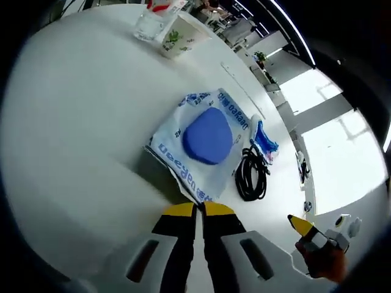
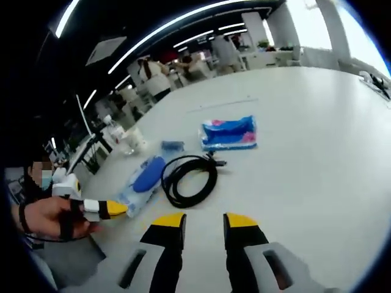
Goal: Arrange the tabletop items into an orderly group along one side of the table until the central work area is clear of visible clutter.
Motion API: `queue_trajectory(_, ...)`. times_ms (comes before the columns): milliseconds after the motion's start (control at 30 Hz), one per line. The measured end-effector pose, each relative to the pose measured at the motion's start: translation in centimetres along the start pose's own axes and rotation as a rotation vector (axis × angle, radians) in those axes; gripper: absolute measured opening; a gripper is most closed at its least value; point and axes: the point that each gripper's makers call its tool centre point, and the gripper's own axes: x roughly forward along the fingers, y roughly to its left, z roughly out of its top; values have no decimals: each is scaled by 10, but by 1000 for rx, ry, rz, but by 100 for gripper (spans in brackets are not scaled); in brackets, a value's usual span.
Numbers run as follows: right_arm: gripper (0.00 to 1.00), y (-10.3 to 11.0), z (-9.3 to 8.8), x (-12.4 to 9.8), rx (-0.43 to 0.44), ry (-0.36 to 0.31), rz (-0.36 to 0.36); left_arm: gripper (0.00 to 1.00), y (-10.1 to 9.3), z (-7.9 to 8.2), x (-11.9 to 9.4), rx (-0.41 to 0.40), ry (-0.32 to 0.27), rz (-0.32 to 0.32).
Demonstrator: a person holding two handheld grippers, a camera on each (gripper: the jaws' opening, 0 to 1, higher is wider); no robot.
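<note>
- The left gripper (image 1: 200, 209) has its yellow-tipped jaws pressed together on the near edge of a white plastic packet (image 1: 198, 143) with blue print; that edge is lifted off the white table (image 1: 73, 122), with a shadow beneath it.
- A blue oval object (image 1: 208, 135) shows in the middle of the packet (whether it lies on the wrapping or inside cannot be told).
- Just beside the packet lies a coiled black cable (image 1: 251, 174), and past the cable a small blue-and-white pack (image 1: 264, 140).
- At the far edge of the table stand a paper cup (image 1: 178, 38) with a green leaf pattern and a clear plastic cup (image 1: 148, 25), close together.
- The right gripper (image 2: 203, 220) hovers over bare table with its jaws a little apart and nothing between them.
- In the right gripper view the cable (image 2: 189, 179) is ahead of the jaws, the blue-and-pink pack (image 2: 229, 133) beyond it, the packet (image 2: 144, 181) to its left.
- A hand (image 2: 46, 218) holds the left gripper at the packet's edge.
- People stand at desks in the background (image 2: 165, 70).
</note>
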Motion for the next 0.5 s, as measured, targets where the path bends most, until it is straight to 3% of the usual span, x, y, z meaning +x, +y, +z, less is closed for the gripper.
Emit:
queue_trajectory(100, 24, 2, -1, 2, 18, 0, 3, 0, 4, -2, -5, 29, 10, 9)
queue_trajectory(200, 25, 9, -1, 5, 20, -2, 9, 0, 19, -10, -14, 140, 72, 74)
queue_trajectory(267, 25, 15, -3, 8, 24, -2, 12, 0, 19, -6, -19, 114, 50, 55)
queue_trajectory(500, 25, 38, -10, 16, 28, 8, 37, 0, 43, 4, -38, 92, 26, 99)
